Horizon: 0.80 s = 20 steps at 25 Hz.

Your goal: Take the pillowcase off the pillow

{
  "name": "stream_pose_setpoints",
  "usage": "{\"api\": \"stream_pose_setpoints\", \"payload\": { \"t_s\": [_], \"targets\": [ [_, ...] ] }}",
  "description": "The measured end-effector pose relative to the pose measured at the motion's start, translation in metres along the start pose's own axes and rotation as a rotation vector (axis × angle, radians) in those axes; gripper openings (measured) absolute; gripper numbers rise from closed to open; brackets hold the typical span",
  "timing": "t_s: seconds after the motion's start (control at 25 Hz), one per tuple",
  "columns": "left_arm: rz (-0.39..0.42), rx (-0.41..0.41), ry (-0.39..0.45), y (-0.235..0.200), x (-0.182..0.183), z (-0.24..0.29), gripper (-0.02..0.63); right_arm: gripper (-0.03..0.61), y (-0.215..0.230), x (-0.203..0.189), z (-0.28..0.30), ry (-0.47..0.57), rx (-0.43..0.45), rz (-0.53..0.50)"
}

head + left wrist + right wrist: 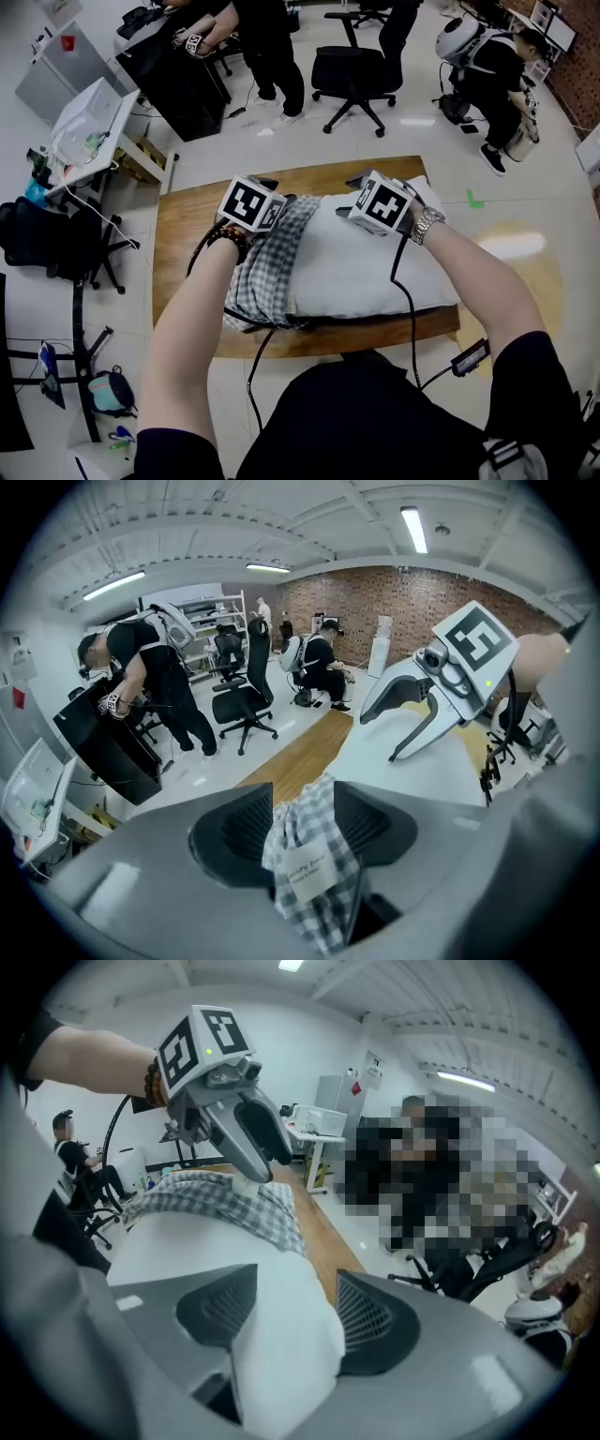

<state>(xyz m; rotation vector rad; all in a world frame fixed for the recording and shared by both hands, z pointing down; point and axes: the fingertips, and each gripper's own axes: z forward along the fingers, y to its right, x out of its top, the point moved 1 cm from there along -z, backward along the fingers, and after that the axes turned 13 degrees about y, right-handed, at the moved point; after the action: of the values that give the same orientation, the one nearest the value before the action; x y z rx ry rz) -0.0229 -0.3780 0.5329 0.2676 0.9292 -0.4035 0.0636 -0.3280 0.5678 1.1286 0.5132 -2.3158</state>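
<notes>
A white pillow (pixel 366 267) lies on a wooden table (pixel 187 234). The grey-checked pillowcase (pixel 267 272) is bunched over the pillow's left end. My left gripper (pixel 267 187) sits at the far edge of that bunch. In the left gripper view a fold of the checked pillowcase (pixel 309 855) with a white label lies loosely between the spread jaws of the left gripper (pixel 298 822). My right gripper (pixel 356 185) is at the pillow's far right corner. In the right gripper view the right gripper (pixel 286 1312) has that white corner (pixel 281 1354) bulging between its jaws and against both pads.
A black office chair (pixel 352 70) and several people stand beyond the table. At the left are a white desk (pixel 94 122) and another dark chair (pixel 56 244). Cables (pixel 405 309) run from both grippers over the pillow's near edge toward the person's body.
</notes>
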Motion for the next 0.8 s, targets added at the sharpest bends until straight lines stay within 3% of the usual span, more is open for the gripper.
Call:
{"api": "stream_pose_setpoints", "payload": {
  "t_s": [0.48, 0.8],
  "targets": [
    [-0.035, -0.124, -0.197, -0.04, -0.019, 0.068, 0.219, 0.287, 0.05, -0.004, 0.061, -0.1, 0.15, 0.079],
    [-0.027, -0.163, -0.304, -0.018, -0.066, 0.096, 0.219, 0.288, 0.029, -0.048, 0.073, -0.19, 0.225, 0.127]
  ]
}}
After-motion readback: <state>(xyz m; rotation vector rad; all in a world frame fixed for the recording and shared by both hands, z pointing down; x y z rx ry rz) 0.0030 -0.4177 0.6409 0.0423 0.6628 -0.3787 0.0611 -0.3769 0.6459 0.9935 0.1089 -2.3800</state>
